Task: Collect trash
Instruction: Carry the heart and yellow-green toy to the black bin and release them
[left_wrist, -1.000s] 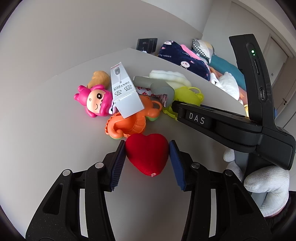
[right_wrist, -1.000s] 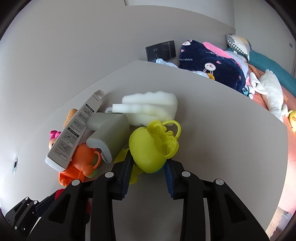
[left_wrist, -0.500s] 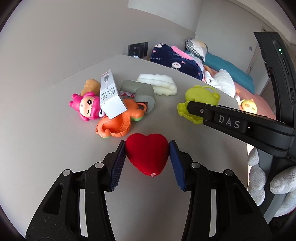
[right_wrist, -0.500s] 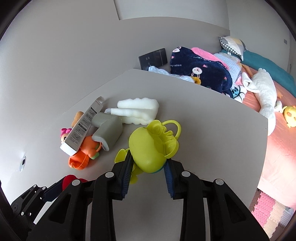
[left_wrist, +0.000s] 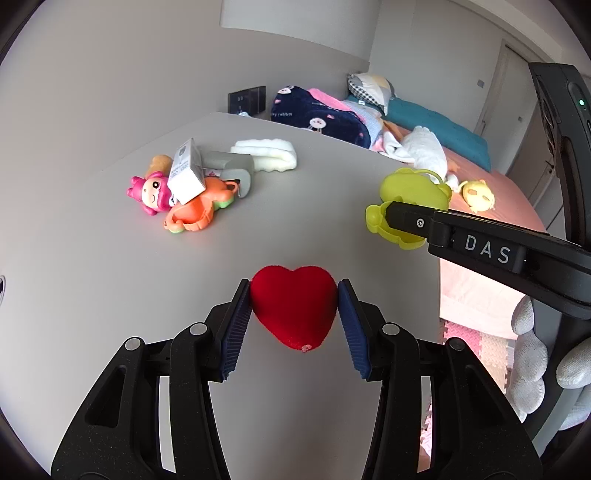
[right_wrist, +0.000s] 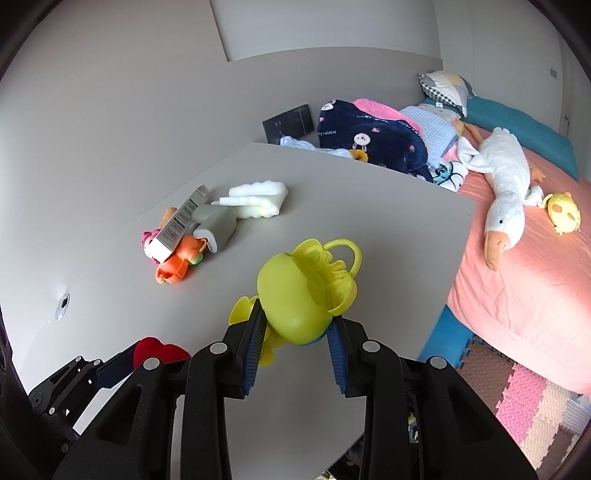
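Red heart (left_wrist: 294, 303) between left fingers (left_wrist: 236, 325)

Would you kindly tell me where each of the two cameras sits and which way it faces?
Left wrist: on the left gripper, looking forward along its fingers over the table toward the bed; it grips a red heart; the right gripper and a gloved hand show.
Right wrist: on the right gripper, facing the same table and bed; it grips a yellow toy; the left gripper shows low left.
Shared: toy pile, heart, yellow toy.
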